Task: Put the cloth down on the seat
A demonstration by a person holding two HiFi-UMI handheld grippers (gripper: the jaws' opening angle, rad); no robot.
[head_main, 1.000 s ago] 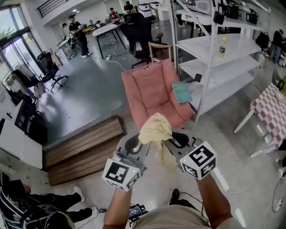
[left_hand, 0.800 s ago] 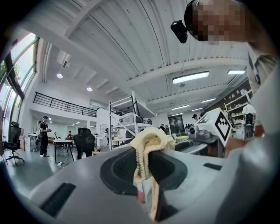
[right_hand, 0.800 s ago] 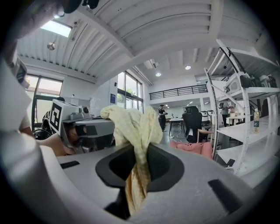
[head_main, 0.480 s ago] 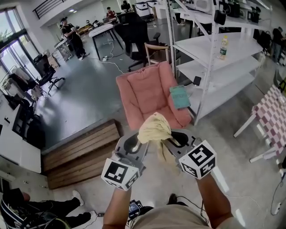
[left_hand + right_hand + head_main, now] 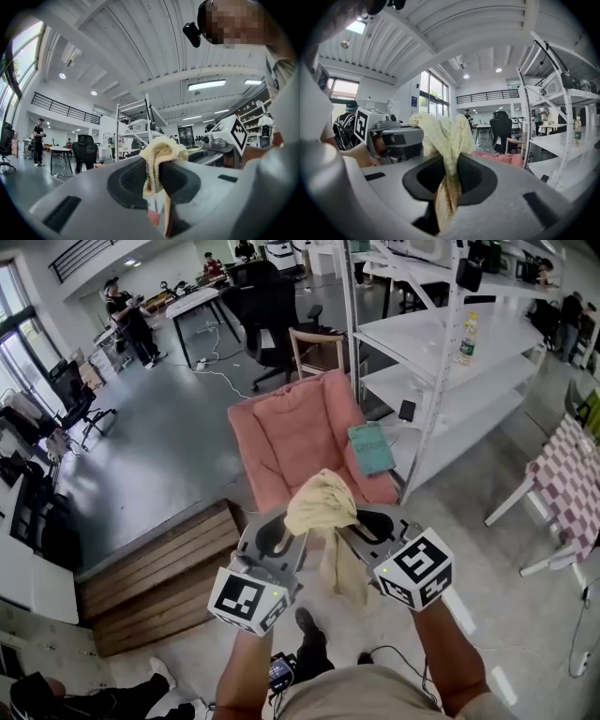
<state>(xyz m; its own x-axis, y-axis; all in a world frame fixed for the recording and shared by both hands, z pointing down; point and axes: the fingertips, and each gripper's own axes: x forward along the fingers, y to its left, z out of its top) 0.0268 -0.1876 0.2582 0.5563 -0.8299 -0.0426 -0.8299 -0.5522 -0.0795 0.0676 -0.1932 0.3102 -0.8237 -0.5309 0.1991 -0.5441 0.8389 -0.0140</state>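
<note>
Now L gripper (image 5: 279, 526) & R gripper (image 5: 370, 521) both clamp yellow cloth (image 5: 323, 502) near pink seat (image 5: 291, 442).

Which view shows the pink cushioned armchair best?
Head view: the whole pink cushioned armchair shows from above, seat and back. The right gripper view shows only a pink strip of it beyond the crumpled yellow cloth. The left gripper view shows no clear part of it.
</note>
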